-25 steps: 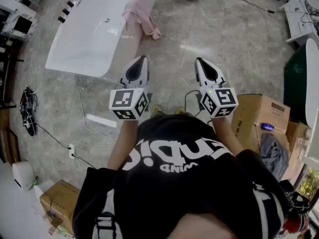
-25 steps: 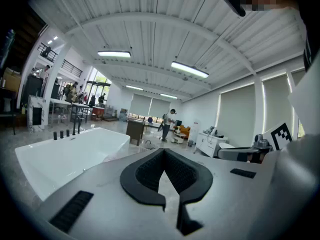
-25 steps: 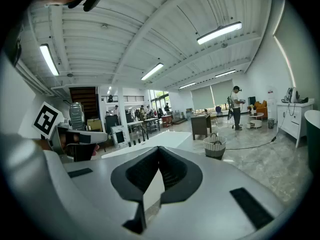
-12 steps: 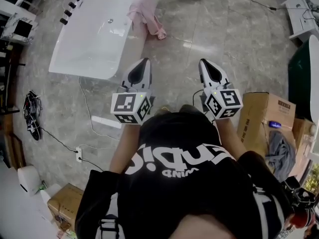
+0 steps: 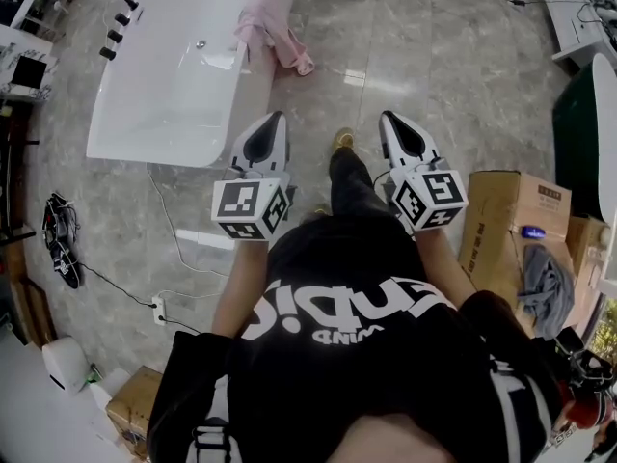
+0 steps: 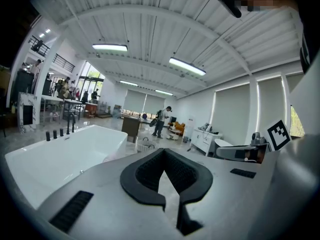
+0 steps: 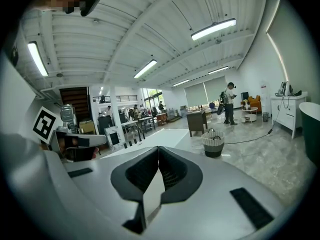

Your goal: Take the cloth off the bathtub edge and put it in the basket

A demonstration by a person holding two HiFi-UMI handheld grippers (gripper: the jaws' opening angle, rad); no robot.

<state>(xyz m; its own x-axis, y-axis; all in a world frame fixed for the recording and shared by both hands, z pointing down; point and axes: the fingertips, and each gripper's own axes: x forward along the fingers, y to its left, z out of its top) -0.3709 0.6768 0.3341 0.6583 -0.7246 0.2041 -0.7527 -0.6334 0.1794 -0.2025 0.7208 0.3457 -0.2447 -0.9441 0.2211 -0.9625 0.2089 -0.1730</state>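
While both tools are held empty, the left gripper has its jaws pressed together, tips meeting with nothing between them, and the right gripper is closed the same way on nothing. Both point forward and a little downward, side by side, with the person's leg between them.

Taking the bathtub as the landmark, the left gripper hangs just off its near corner, on the floor side, and the right gripper sits farther out from the tub wall. The cloth, pink, is draped over the tub's long rim on the side facing the grippers, farther along that rim from the near corner. Its long axis runs across the rim, and one end trails down the outer wall toward the floor. It is well apart from either gripper.

The cloth lies ahead of the left gripper and slightly toward the tub, so the left looks like the nearer one for the pick. Its jaws would need to part first. The basket stands on the floor beyond the tub's far end, out from the rim, past the cloth and more in line with the right gripper.
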